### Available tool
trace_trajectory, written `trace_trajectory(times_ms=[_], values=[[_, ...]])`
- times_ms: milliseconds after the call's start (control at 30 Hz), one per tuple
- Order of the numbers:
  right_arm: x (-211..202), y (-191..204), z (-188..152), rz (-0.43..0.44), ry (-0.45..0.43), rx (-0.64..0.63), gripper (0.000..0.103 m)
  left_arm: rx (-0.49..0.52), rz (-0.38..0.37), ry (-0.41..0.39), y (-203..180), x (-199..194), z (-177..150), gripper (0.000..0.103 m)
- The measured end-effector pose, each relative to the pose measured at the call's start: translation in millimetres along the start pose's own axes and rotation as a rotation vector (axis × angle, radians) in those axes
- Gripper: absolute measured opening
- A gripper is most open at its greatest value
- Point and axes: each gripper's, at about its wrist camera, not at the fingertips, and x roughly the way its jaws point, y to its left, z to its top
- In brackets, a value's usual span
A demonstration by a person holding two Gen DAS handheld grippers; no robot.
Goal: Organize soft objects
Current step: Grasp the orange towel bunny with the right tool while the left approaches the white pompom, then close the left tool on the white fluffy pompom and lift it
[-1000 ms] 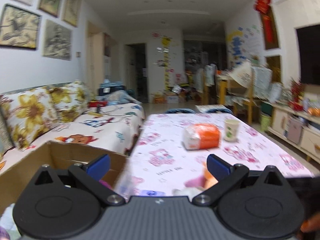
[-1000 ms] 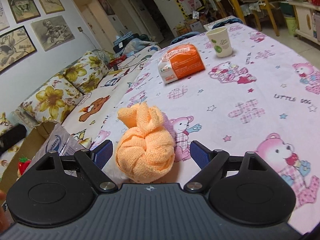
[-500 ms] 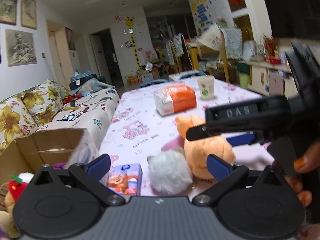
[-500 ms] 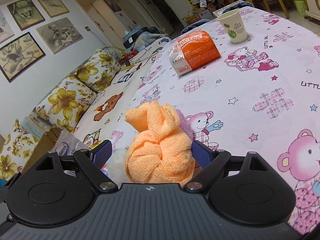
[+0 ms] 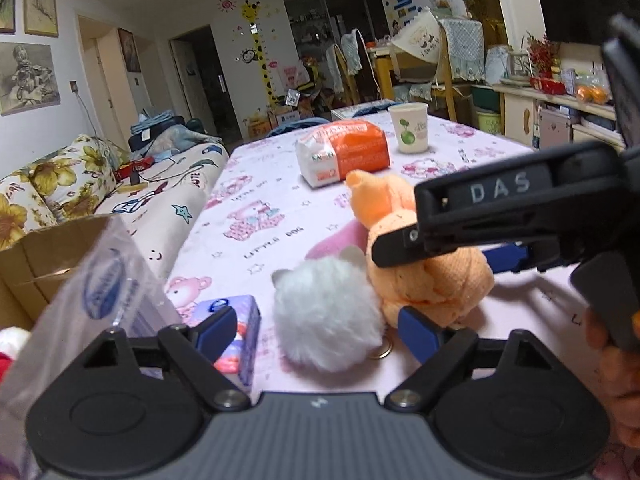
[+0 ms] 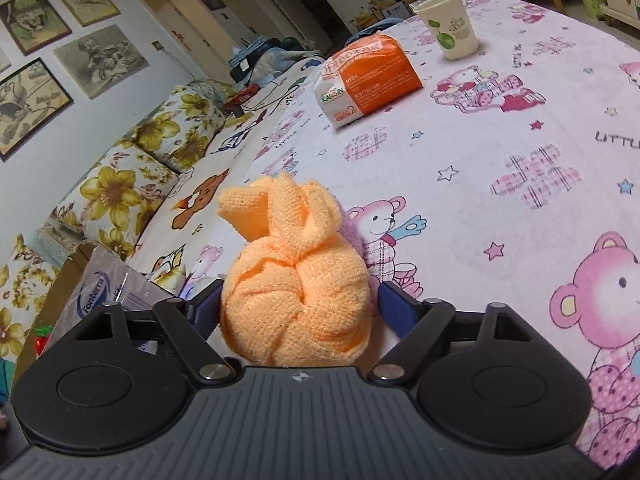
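An orange knotted towel ball [image 6: 296,292] sits on the pink bear-print tablecloth [image 6: 520,184]. My right gripper [image 6: 298,314] has its blue pads on both sides of it, pressing it. In the left wrist view the towel ball [image 5: 432,276] lies beside a white fluffy pompom [image 5: 326,316], with a pink soft thing [image 5: 340,242] behind. My left gripper [image 5: 316,330] is open with the pompom between its fingers. The right gripper body [image 5: 516,216] crosses that view.
A small tissue pack [image 5: 236,324] lies at the table's near-left edge. A clear plastic bag [image 5: 108,296] hangs over a cardboard box [image 5: 44,256] holding toys. An orange tissue package [image 5: 344,152] and a paper cup [image 5: 410,128] stand further back. A sofa [image 6: 132,184] is left.
My left gripper swung from facing the room and box to the table, now around the pompom. My right gripper closed in on the orange towel ball.
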Motion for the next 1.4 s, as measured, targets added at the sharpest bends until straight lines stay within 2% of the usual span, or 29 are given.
trace_trajectory(times_ms=[167,267,500,533,633,867,1067,1400], values=[[-6.4,2.8,1.8,-0.014,-0.01,-0.019,0.087,-0.009,-0.002,0.0,-5.2,6.5,2.5,0.085],[-9.8,-3.2,4.0,-0.031,-0.017,-0.013,0.086,0.0,0.002,0.006,-6.3,10.5,2.9,0.08],[-19.7,-12.4,5.7,-0.061,-0.028,0.005,0.085,-0.019,0.002,0.0,-12.5,14.8,8.1,0.077],[-20.6,-11.9,4.2,-0.065,-0.027,0.002,0.085,-0.022,0.005,0.003,-13.5,16.1,8.9,0.075],[-24.2,-11.8,3.0,-0.079,-0.029,-0.02,0.085,-0.028,0.033,0.019,-13.9,20.9,9.8,0.059],[-26.9,-13.5,3.5,-0.112,-0.027,-0.033,0.085,-0.081,0.048,0.032,-10.3,18.6,14.6,0.045],[-30.2,-13.8,4.1,-0.128,-0.025,-0.046,0.085,-0.149,0.049,0.054,-5.7,10.6,17.6,0.04],[-35.8,-15.5,0.9,-0.159,-0.021,-0.057,0.084,-0.252,-0.014,0.034,3.0,-15.0,21.7,0.039]])
